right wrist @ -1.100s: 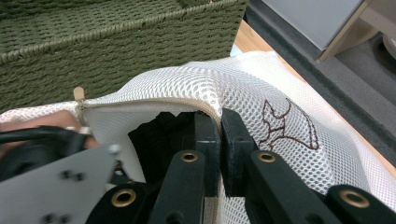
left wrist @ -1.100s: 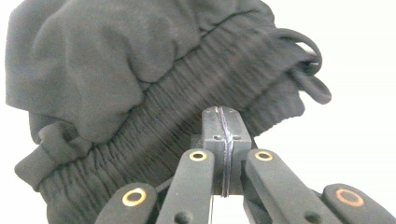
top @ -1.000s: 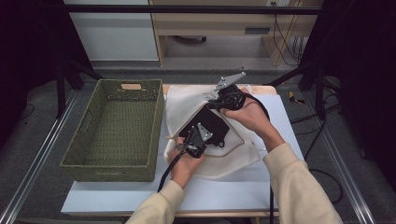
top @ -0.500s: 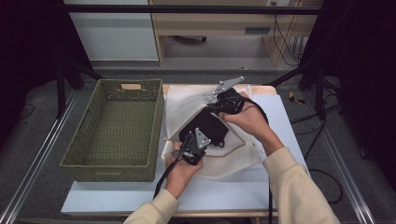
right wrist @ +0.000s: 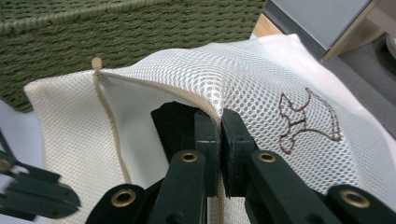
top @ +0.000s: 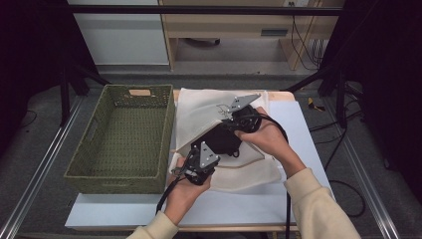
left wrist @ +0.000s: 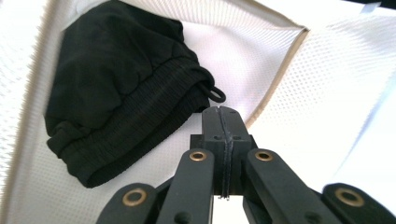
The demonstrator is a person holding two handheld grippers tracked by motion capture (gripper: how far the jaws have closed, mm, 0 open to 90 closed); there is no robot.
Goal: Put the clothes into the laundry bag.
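Note:
A white mesh bag [top: 199, 112] lies on the table with its mouth held apart. A black garment [top: 224, 139] sits inside that opening. My right gripper [top: 221, 119] is shut on the bag's upper zipper edge and lifts it, as the right gripper view shows [right wrist: 219, 116], with the mesh bag [right wrist: 261, 79] draped over the jaws and the black garment [right wrist: 173, 121] beneath. My left gripper [top: 196, 149] is at the bag's lower lip, jaws pressed together [left wrist: 223, 112] where the beige trim meets them. The garment [left wrist: 121, 84] lies ahead on the mesh bag [left wrist: 327, 93].
A green woven basket [top: 119, 179] stands left of the bag, touching its edge, and fills the background of the right gripper view as a green basket [right wrist: 116, 28]. The white table [top: 298, 199] has bare room at the front and right. Cables trail from both grippers.
My left gripper has pulled back toward the table's front left, spreading the bag's mouth wider. The right gripper stays holding the upper edge near the same spot.

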